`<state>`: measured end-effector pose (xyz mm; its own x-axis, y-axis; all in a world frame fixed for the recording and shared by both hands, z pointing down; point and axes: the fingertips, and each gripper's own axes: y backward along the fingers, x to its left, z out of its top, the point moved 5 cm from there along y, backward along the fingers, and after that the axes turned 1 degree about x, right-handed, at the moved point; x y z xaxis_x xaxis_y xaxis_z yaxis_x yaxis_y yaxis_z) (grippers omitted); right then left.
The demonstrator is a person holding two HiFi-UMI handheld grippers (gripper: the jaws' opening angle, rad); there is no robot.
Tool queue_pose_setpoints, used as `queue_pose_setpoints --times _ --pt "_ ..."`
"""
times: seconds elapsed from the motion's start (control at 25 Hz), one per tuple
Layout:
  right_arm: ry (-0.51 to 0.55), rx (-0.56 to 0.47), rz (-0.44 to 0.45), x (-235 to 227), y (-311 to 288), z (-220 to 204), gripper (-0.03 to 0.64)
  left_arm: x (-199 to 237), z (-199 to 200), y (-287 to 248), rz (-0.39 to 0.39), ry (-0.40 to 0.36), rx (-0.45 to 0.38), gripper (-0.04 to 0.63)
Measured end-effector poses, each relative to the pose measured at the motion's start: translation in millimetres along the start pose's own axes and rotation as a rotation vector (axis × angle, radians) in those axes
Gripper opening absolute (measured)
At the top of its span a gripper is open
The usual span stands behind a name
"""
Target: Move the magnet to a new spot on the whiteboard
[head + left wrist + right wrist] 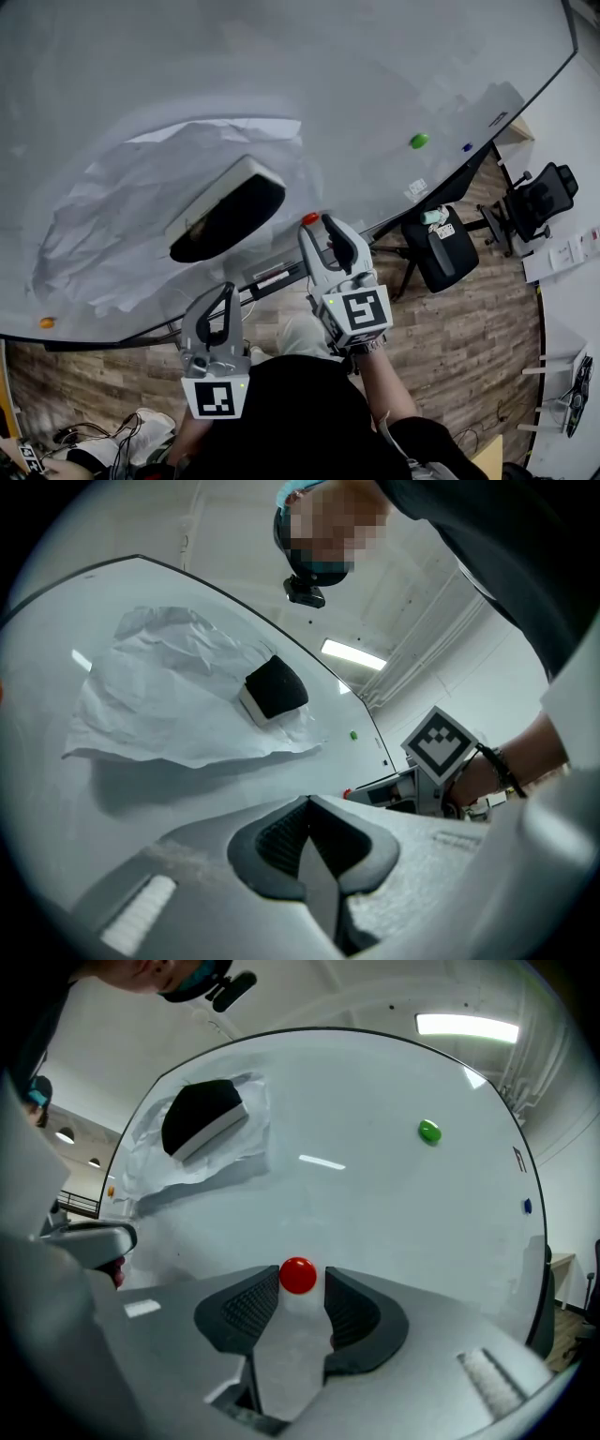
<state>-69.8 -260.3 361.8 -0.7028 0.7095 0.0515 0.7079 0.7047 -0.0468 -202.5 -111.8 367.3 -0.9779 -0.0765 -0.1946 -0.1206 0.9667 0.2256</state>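
Right gripper (301, 1278) jaws spread beside red magnet (298, 1275); left gripper (307, 808) jaws pressed together. Off-centre closing could skid it along whiteboard (375, 1194).

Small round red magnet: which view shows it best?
The right gripper view: the round red magnet sits large between the open jaws. The head view shows it small; the left gripper view, a speck.

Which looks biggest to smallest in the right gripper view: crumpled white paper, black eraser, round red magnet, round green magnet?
1. Crumpled white paper
2. Black eraser
3. Round red magnet
4. Round green magnet
Red is nearer the camera, so the magnets may really match.
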Motion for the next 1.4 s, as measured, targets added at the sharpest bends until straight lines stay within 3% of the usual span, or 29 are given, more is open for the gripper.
queue_pose_setpoints --times 0.48,1.4 --pt "-0.014 0.006 0.015 4 -7 -2 0.124 5 0 4 0.008 -0.013 0.0 0.002" --pt "0.002 -0.005 0.012 11 0 3 0.126 7 2 17 0.02 -0.031 0.01 0.002"
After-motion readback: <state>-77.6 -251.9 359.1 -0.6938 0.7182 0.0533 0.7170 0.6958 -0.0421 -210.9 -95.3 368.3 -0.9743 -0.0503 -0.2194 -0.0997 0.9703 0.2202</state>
